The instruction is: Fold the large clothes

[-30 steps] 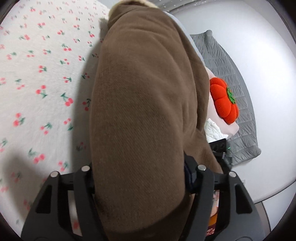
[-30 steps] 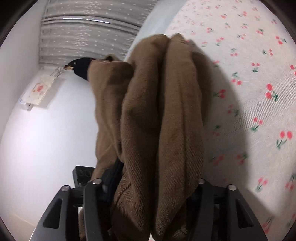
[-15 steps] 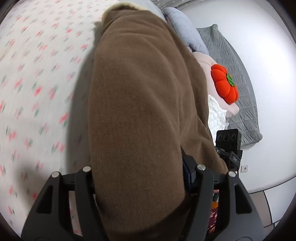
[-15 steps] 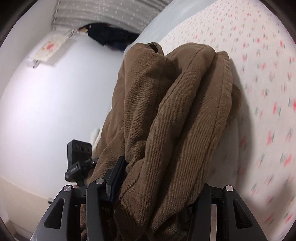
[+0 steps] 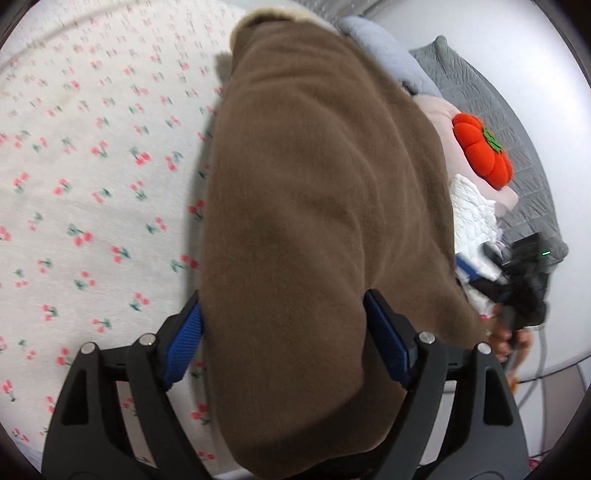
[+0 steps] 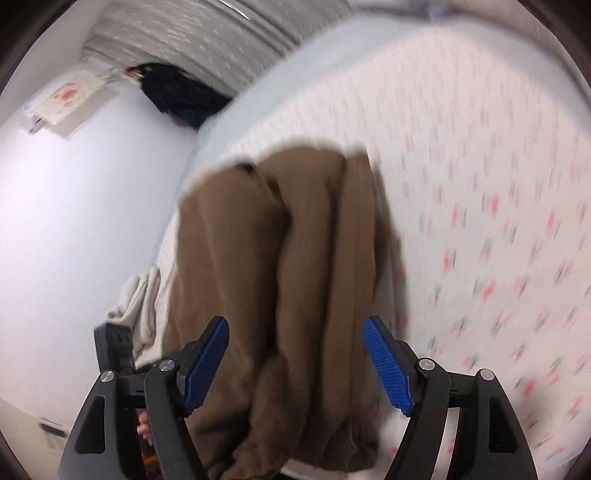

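A large brown fleece garment (image 5: pixel 314 203) lies in a thick folded bundle on the cherry-print bed sheet (image 5: pixel 92 184). My left gripper (image 5: pixel 284 332) straddles its near end. Its jaws are opening, and its blue pads (image 5: pixel 184 332) stand bare at either side of the cloth, no longer squeezing it. In the right wrist view the same garment (image 6: pixel 288 240) rests on the sheet (image 6: pixel 498 184) in long folds. My right gripper (image 6: pixel 295 354) is opening too, and bare gaps show between its pads (image 6: pixel 388 365) and the cloth.
A red pumpkin cushion (image 5: pixel 482 153), a white quilt (image 5: pixel 472 210) and a grey quilted blanket (image 5: pixel 517 147) lie along the bed's right side. A hand (image 5: pixel 511 339) holds a black device there. Dark clothing (image 6: pixel 177 92) hangs by the curtain (image 6: pixel 221 33).
Both pairs of jaws have spread and their blue pads now show. The garment, earlier bunched up in both grips, has dropped onto the sheet. The right gripper has pulled back from it.
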